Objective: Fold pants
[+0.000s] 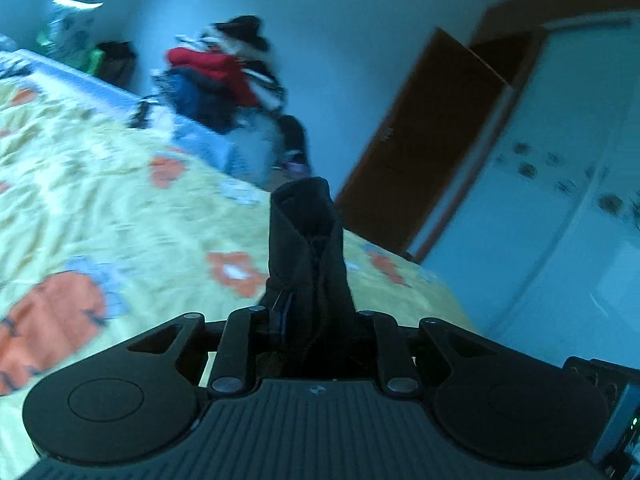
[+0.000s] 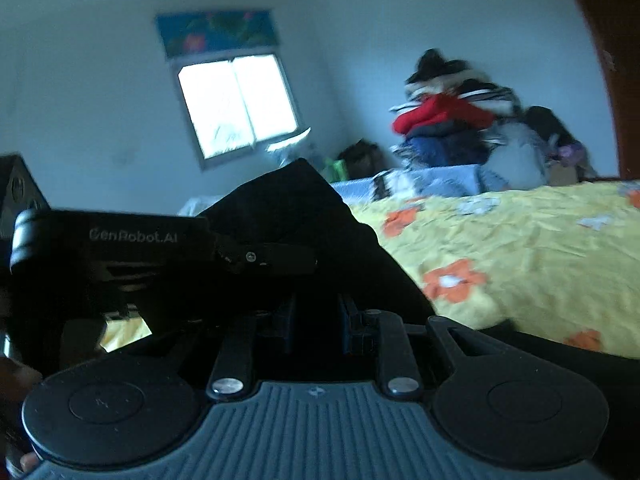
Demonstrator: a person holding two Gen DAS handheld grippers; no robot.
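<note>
Both tongs of mine are clamped on the black pants (image 1: 308, 248) above a bed. My left tongs (image 1: 310, 320) pinch a bunched, upright fold of the dark cloth, which stands up between the fingers over the yellow flowered bedspread (image 1: 120, 208). My right tongs (image 2: 316, 320) grip another part of the same pants (image 2: 304, 216), the cloth rising in a dark peak ahead of the blue pads (image 2: 289, 322) and trailing off to the right along the bed's near edge. From the right wrist view, the left tongs (image 2: 280, 258) appear side-on at the left, touching the cloth. A heap of clothes (image 1: 224, 76) sits beyond the far side of the bed, near a brown door (image 1: 424, 140). A bright window (image 2: 238, 104) lights the far wall.
</note>
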